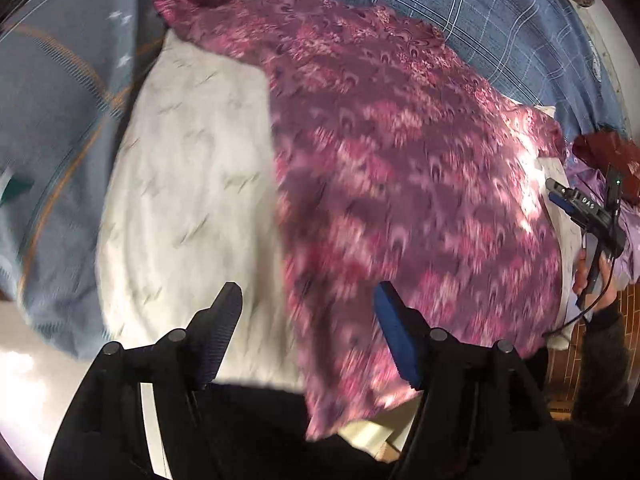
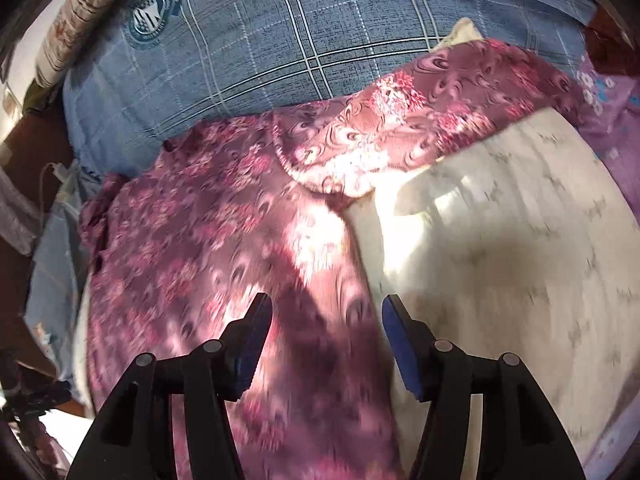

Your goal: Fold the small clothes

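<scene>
Spreading across a pale cream board [image 1: 188,184], the magenta garment [image 1: 400,168] is glossy, satin-like cloth with a pink floral and swirl print, blurred in both views. Blue checked bedding [image 2: 280,40] lies behind it. The left gripper [image 1: 308,304] hangs above the garment's straight left edge, its jaws standing wide with nothing between them; one blue pad sits over the print, the black finger over the board. The right gripper [image 2: 326,312] hovers over the garment's right edge, jaws apart and empty, below a folded sleeve [image 2: 420,120].
</scene>
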Action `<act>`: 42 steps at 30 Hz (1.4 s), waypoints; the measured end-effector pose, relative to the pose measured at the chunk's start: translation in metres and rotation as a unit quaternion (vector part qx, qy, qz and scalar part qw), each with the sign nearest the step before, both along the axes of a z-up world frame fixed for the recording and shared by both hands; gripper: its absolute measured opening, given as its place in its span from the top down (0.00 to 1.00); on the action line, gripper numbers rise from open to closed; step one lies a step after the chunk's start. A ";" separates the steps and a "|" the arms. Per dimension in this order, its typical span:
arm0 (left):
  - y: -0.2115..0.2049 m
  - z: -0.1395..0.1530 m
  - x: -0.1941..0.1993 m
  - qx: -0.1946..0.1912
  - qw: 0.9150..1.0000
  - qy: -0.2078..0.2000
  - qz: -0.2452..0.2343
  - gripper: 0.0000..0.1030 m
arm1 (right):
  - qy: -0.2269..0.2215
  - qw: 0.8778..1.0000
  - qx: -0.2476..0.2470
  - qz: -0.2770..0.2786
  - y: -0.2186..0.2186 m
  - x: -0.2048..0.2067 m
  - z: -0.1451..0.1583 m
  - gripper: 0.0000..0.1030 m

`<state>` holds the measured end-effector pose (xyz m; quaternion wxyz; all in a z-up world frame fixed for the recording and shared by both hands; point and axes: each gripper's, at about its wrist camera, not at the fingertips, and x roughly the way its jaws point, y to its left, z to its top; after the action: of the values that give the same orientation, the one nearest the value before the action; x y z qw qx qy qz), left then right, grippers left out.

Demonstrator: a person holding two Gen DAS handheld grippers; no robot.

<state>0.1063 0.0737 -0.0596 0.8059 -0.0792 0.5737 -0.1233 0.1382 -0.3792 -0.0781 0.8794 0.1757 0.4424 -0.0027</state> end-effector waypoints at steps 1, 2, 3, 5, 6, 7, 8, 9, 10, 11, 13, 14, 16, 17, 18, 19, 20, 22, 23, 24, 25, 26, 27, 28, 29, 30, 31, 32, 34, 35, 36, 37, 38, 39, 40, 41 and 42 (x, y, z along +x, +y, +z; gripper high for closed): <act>-0.010 -0.003 0.018 0.006 1.000 -0.003 0.001 0.34 | 0.009 1.000 -0.025 -0.013 0.002 0.015 -0.005 0.44; -0.014 -0.007 0.028 0.012 1.000 -0.001 0.005 0.34 | 0.015 0.999 -0.036 -0.019 0.003 0.022 -0.010 0.43; -0.019 -0.010 0.036 0.015 1.000 0.003 0.005 0.34 | 0.033 0.999 -0.041 -0.013 0.005 0.036 -0.019 0.44; -0.028 -0.018 0.055 0.016 1.000 0.010 0.009 0.34 | 0.038 0.997 -0.064 -0.003 0.011 0.045 -0.023 0.85; -0.033 -0.024 0.062 0.018 1.000 0.014 0.014 0.34 | 0.029 0.997 -0.069 0.023 0.017 0.047 -0.017 0.95; -0.036 -0.029 0.067 0.026 0.999 0.017 0.016 0.34 | 0.022 0.997 -0.068 0.025 0.017 0.048 -0.012 0.97; -0.038 -0.033 0.069 0.042 0.999 0.016 0.017 0.33 | 0.018 0.997 -0.077 0.016 0.015 0.047 -0.010 0.97; -0.039 -0.034 0.070 0.053 0.998 0.009 0.015 0.31 | 0.023 0.996 -0.092 0.004 0.009 0.051 -0.012 0.97; -0.044 -0.034 0.068 0.066 0.998 -0.002 0.009 0.30 | 0.039 0.995 -0.086 -0.001 0.002 0.055 -0.020 0.97; -0.046 -0.033 0.067 0.073 0.997 -0.002 0.004 0.30 | 0.046 0.997 -0.065 -0.003 -0.006 0.057 -0.027 0.97; -0.045 -0.030 0.063 0.068 0.998 -0.001 -0.006 0.30 | 0.035 0.999 -0.040 0.000 -0.013 0.052 -0.020 0.94; -0.041 -0.027 0.062 0.059 0.998 0.002 -0.009 0.30 | 0.036 0.999 -0.030 0.003 -0.015 0.050 -0.017 0.94; -0.030 -0.018 0.065 0.041 0.999 0.002 -0.006 0.30 | 0.012 1.000 0.005 -0.005 -0.036 0.038 0.002 0.93; -0.025 -0.012 0.069 0.039 0.999 -0.002 -0.003 0.30 | 0.001 1.000 0.014 -0.016 -0.048 0.034 0.010 0.93; -0.017 -0.005 0.075 0.039 0.999 -0.008 0.004 0.30 | -0.014 0.999 0.026 -0.041 -0.074 0.028 0.023 0.88; -0.013 -0.001 0.080 0.039 0.999 -0.011 0.009 0.30 | -0.021 0.997 0.030 -0.062 -0.092 0.025 0.031 0.78; -0.006 0.005 0.089 0.038 0.999 -0.013 0.017 0.29 | -0.031 0.994 0.034 -0.104 -0.126 0.020 0.043 0.72; 0.002 0.011 0.113 0.034 0.999 -0.013 0.035 0.29 | -0.044 0.984 0.041 -0.167 -0.177 0.014 0.057 0.59; 0.004 0.012 0.122 0.034 0.998 -0.011 0.044 0.29 | -0.049 0.977 0.047 -0.201 -0.205 0.012 0.062 0.59; 0.004 0.013 0.134 0.034 0.998 -0.008 0.052 0.29 | -0.054 0.968 0.061 -0.237 -0.238 0.009 0.067 0.58; 0.004 0.011 0.149 0.033 0.997 -0.003 0.063 0.29 | -0.054 0.963 0.072 -0.253 -0.259 0.007 0.067 0.58; 0.002 0.009 0.160 0.032 0.997 0.000 0.072 0.29 | -0.055 0.955 0.089 -0.276 -0.282 0.008 0.066 0.58; -0.001 0.008 0.170 0.033 0.996 0.003 0.079 0.29 | -0.058 0.949 0.106 -0.292 -0.301 0.012 0.063 0.55; -0.003 0.005 0.180 0.035 0.996 0.007 0.084 0.29 | -0.055 0.945 0.120 -0.299 -0.315 0.018 0.058 0.55; -0.006 0.000 0.191 0.033 0.995 0.010 0.091 0.29 | -0.052 0.943 0.128 -0.304 -0.321 0.023 0.054 0.55; -0.008 -0.002 0.199 0.031 0.995 0.011 0.095 0.29 | -0.047 0.940 0.136 -0.308 -0.329 0.032 0.048 0.53; -0.011 -0.006 0.206 0.029 0.994 0.011 0.101 0.29 | -0.040 0.940 0.150 -0.304 -0.334 0.043 0.040 0.54; -0.013 -0.011 0.213 0.028 0.994 0.009 0.106 0.29 | -0.035 0.940 0.159 -0.301 -0.338 0.052 0.032 0.54; -0.019 -0.025 0.227 0.043 0.993 0.018 0.110 0.29 | -0.031 0.943 0.158 -0.292 -0.338 0.073 0.021 0.44; -0.021 -0.036 0.233 0.051 0.992 0.032 0.113 0.28 | -0.021 0.944 0.148 -0.293 -0.339 0.082 0.014 0.40; -0.022 -0.039 0.234 0.058 0.991 0.030 0.114 0.20 | -0.006 0.944 0.139 -0.300 -0.339 0.091 0.007 0.35; -0.027 -0.038 0.235 0.070 0.991 0.012 0.110 0.18 | 0.005 0.943 0.137 -0.303 -0.339 0.100 -0.002 0.35; -0.031 -0.039 0.236 0.080 0.991 0.009 0.105 0.18 | 0.009 0.944 0.137 -0.300 -0.339 0.105 -0.006 0.35; -0.034 -0.040 0.237 0.091 0.991 0.008 0.101 0.18 | 0.014 0.946 0.127 -0.298 -0.337 0.111 -0.010 0.49; -0.035 -0.041 0.237 0.095 0.990 0.007 0.100 0.18 | 0.009 0.948 0.111 -0.298 -0.333 0.112 -0.008 0.94; -0.035 -0.041 0.238 0.093 0.991 0.007 0.101 0.18 | 0.000 0.950 0.108 -0.292 -0.332 0.113 -0.006 0.91; -0.033 -0.040 0.238 0.087 0.991 0.009 0.102 0.18 | -0.010 0.950 0.106 -0.292 -0.329 0.110 -0.001 0.92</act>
<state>0.3445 0.0410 -0.0996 0.8128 -0.0680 0.5784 0.0103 0.2483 -0.7086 -0.0793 0.8211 0.3892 0.3602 -0.2112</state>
